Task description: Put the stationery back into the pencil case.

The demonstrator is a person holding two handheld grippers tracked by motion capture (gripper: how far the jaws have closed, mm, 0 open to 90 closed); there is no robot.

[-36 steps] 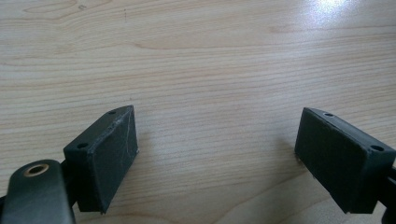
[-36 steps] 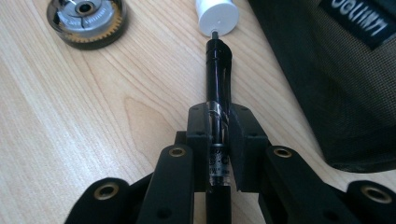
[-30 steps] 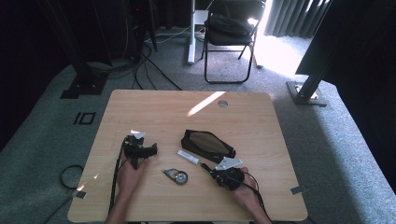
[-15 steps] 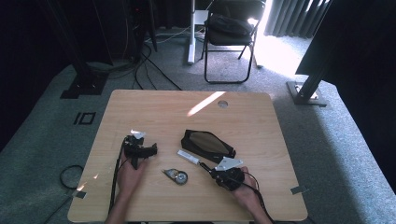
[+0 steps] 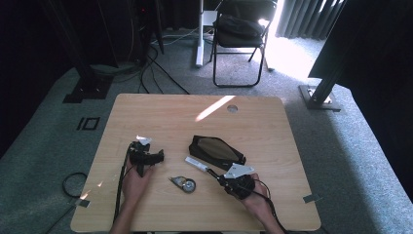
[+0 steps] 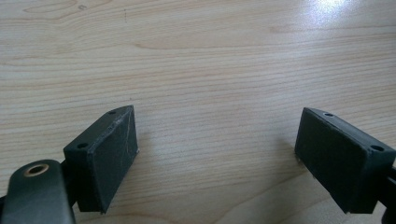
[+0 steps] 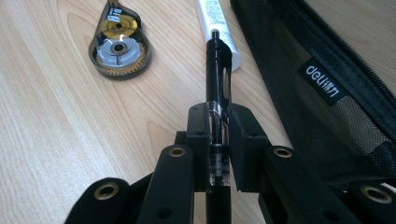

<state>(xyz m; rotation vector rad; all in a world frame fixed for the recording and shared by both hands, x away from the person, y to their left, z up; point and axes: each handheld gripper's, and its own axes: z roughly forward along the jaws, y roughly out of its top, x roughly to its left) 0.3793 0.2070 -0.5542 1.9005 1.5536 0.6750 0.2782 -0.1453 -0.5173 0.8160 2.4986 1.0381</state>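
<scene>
My right gripper (image 7: 218,126) pinches a thin black pen with a silver band (image 7: 218,70), and its back end is hidden between my jaws. The pen lies low over the light wooden desk (image 5: 160,117), near the front edge and toward the right corner. Its tip points at a small white tube with tiny print (image 7: 215,23) — the tip sits right over the tube, and I cannot tell if they touch. The top of the tube is cut off in my right gripper view.

A long black mesh pencil case with a white word on a label (image 7: 322,84) lies just beside the pen, and its far end runs out of that view too. A round clear tape roller with gold and silver wheels (image 7: 119,44) lies on the desk near the front edge, around the middle.

My left gripper (image 6: 217,149) rests on the desk near the left edge. Its fingers are spread wide with only bare wood between them.

The room is dark. A black folding chair (image 5: 241,29) stands past the far edge — bright sun falls on the grey carpet (image 5: 302,63) beside it. Black cables (image 5: 156,68) trail over the floor.
</scene>
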